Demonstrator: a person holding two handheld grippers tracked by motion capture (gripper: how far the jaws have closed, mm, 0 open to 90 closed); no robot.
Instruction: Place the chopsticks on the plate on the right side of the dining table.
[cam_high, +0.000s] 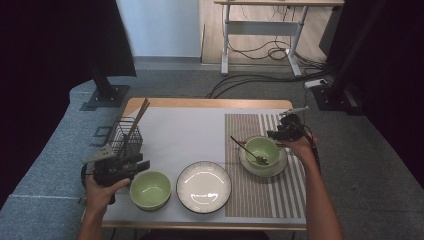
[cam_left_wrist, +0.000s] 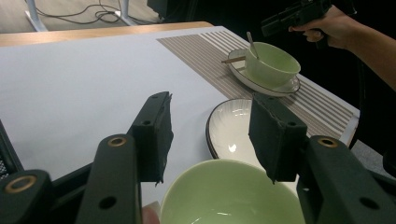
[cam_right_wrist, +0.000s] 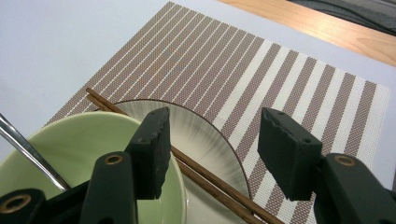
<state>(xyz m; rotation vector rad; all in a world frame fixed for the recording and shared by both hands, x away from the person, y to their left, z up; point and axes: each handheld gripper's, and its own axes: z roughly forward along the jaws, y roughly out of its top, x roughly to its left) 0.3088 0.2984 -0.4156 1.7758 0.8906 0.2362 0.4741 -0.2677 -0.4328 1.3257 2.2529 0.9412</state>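
Green bowl on the mat: the green bowl (cam_high: 262, 149) sits in a white dish (cam_high: 277, 165) on the striped placemat (cam_high: 250, 195), at the right side of the worktop (cam_high: 185, 132).
Spoon: a metal spoon (cam_high: 247, 150) lies in that bowl, its handle leaning out over the rim towards the middle of the worktop.
Chopsticks: in the right gripper view a pair of brown chopsticks (cam_right_wrist: 205, 175) lies across the white dish (cam_right_wrist: 210, 140), passing under the bowl's edge.
Right claw: the right claw (cam_high: 276, 134) hovers just above the far rim of this bowl; in its own view the jaws stand apart with nothing between the pads, the bowl (cam_right_wrist: 88, 158) below the left jaw and the chopsticks running beneath the gap.
Near green bowl: a second green bowl (cam_high: 150, 189) stands at the front left of the worktop, just beside a white plate (cam_high: 204, 186).
Left claw: the left claw (cam_high: 142, 164) sits just behind and to the left of that bowl; in its own view the jaws are apart, above the bowl's rim (cam_left_wrist: 233, 193), pads not touching it.
Basket: a black wire basket (cam_high: 126, 137) holding chopsticks (cam_high: 137, 120) stands at the left edge, behind the left claw.
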